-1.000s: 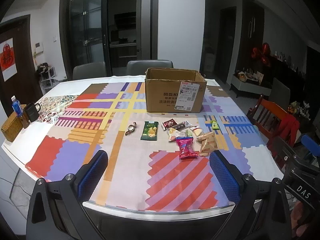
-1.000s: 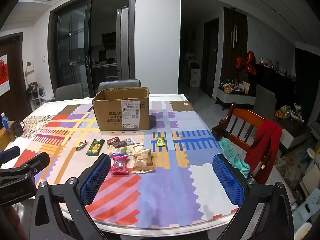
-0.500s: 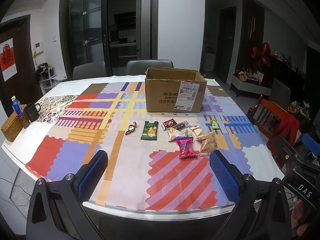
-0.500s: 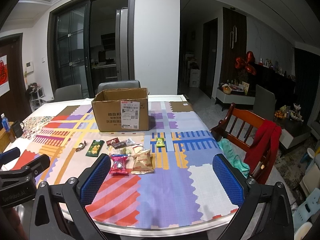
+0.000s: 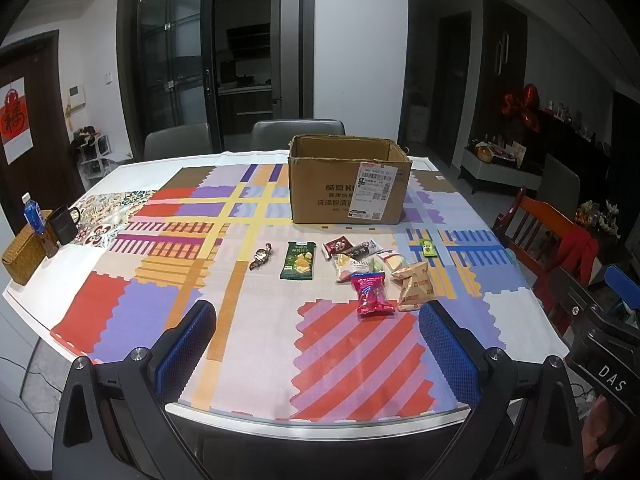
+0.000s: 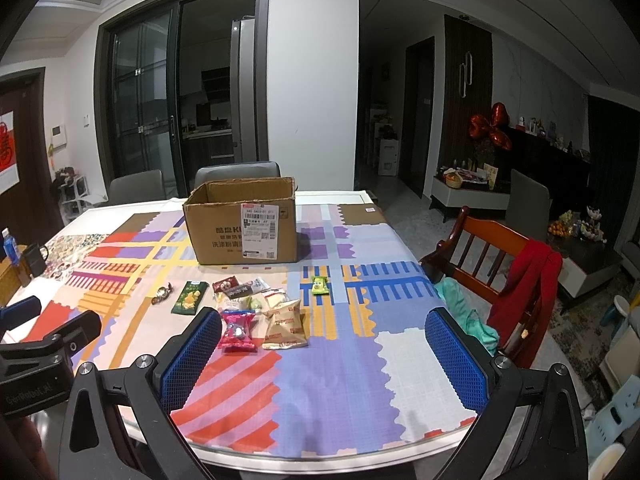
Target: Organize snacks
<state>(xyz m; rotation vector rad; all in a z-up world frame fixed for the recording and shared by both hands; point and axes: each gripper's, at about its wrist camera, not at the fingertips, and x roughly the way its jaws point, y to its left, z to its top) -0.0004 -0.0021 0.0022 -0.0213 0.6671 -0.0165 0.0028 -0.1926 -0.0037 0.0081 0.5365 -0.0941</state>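
Observation:
Several snack packs lie mid-table in front of an open cardboard box: a dark green pack, a red-pink pack, a beige pack, a small light green pack and a foil candy. My left gripper is open and empty above the table's near edge. My right gripper is open and empty, to the right of it.
The table has a patchwork cloth. A wicker basket, a black mug and a bottle stand at its left edge. A wooden chair with red cloth stands at the right. Grey chairs stand behind the box.
The right wrist view has shifted slightly nearer the snacks. The left gripper has not visibly moved. Both stay open.

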